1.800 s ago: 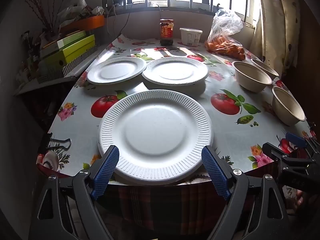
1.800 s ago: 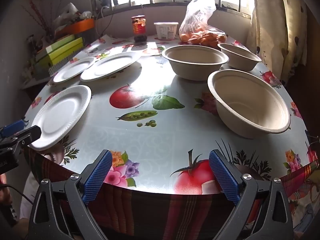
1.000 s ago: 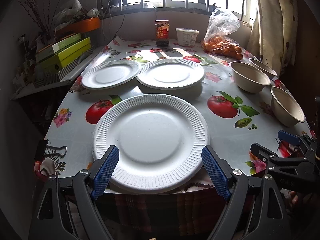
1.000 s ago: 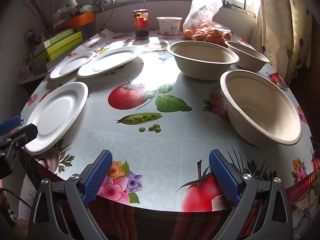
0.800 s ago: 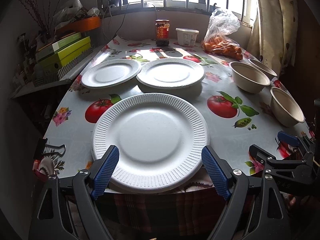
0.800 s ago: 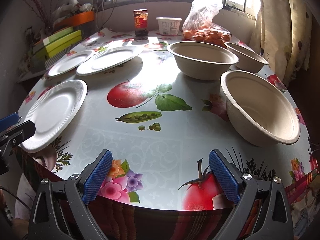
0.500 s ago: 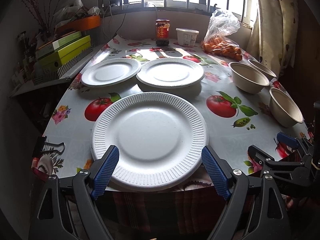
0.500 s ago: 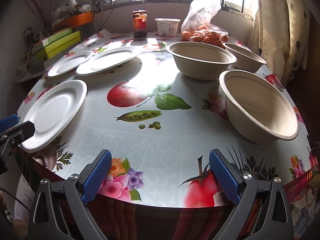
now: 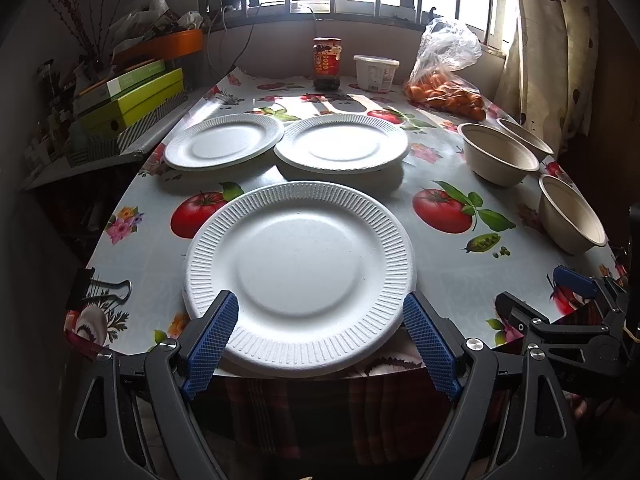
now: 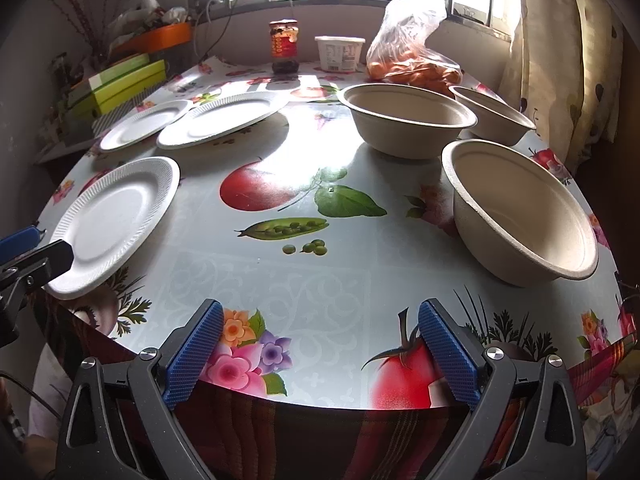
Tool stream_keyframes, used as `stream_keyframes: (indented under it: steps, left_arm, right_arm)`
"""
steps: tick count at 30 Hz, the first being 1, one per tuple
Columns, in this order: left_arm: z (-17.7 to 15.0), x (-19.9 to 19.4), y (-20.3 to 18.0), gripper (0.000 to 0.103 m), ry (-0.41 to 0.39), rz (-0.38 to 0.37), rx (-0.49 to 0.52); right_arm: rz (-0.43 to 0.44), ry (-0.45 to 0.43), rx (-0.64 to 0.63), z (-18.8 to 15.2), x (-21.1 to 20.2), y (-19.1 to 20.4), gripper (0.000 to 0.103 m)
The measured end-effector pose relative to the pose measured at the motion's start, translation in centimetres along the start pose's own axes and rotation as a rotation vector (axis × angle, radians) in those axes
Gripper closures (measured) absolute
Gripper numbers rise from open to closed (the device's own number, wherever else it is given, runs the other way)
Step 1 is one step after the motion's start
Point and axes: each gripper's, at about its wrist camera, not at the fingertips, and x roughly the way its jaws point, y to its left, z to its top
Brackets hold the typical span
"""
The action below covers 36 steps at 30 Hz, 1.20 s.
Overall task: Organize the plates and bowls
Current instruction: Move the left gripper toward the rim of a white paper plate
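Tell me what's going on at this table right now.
A person holds a gripper in each hand at the table's near edge. The left gripper is open around the nearest white plate, not clamping it. The right gripper is open and empty. Two more plates and three bowls sit unstacked.

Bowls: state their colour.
The three bowls are plain beige, with no pattern; clearest in the right wrist view.
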Motion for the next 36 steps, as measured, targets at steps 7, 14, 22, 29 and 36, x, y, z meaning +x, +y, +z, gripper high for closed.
stream_keyframes:
  steps: [7,14,22,29,36]
  left_arm:
    - [0.0,0.0,0.1,0.018,0.003,-0.006,-0.009]
    - [0.1,0.1,0.1,0.018,0.007,-0.01,-0.015]
    - [0.1,0.2,0.2,0.018,0.008,-0.011,-0.019]
    - [0.2,0.2,0.3,0.018,0.008,-0.009,-0.02]
    - [0.9,0.4,0.8,0.018,0.01,-0.01,-0.031]
  right_arm:
    - [0.018,-0.044,-0.015,0.0,-0.9,0.6,0.004]
    - [0.019,-0.064,-0.021,0.2,-1.4,0.8,0.004]
    - [0.033,-0.074,-0.034,0.3,-1.6,1.2,0.004]
    - [0.039,-0.081,-0.033,0.6,-1.6,1.2,0.004]
    - [0.046,-0.091,-0.05,1.6,-1.5,1.4,0.004]
